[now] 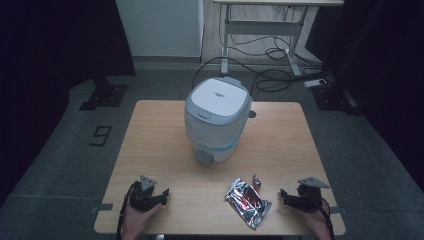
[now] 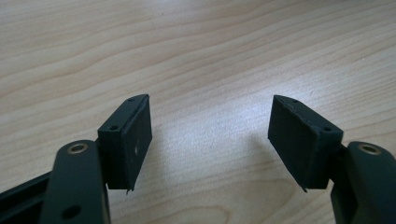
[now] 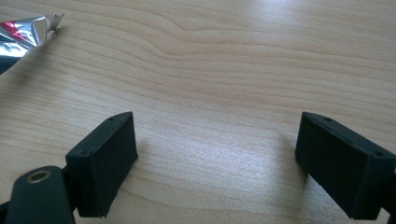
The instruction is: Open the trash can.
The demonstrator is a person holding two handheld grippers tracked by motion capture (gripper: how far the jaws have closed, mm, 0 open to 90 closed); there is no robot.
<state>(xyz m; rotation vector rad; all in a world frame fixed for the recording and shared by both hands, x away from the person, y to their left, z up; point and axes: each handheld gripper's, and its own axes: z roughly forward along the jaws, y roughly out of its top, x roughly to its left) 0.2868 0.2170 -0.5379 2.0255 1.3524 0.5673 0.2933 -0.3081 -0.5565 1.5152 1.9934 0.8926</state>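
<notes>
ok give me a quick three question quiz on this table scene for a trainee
1. True or false: the lid of the white bin is shut.
2. Which claw is nearer the crumpled foil wrapper? A) left claw B) right claw
3. Fill in: both claws rest near the table's ____ edge, jaws apart and holding nothing.

Key
1. True
2. B
3. near (the person's side)

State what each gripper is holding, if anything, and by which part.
Nothing is held. The left gripper and the right gripper are both open over bare table; the foil wrapper lies untouched between them.
</notes>
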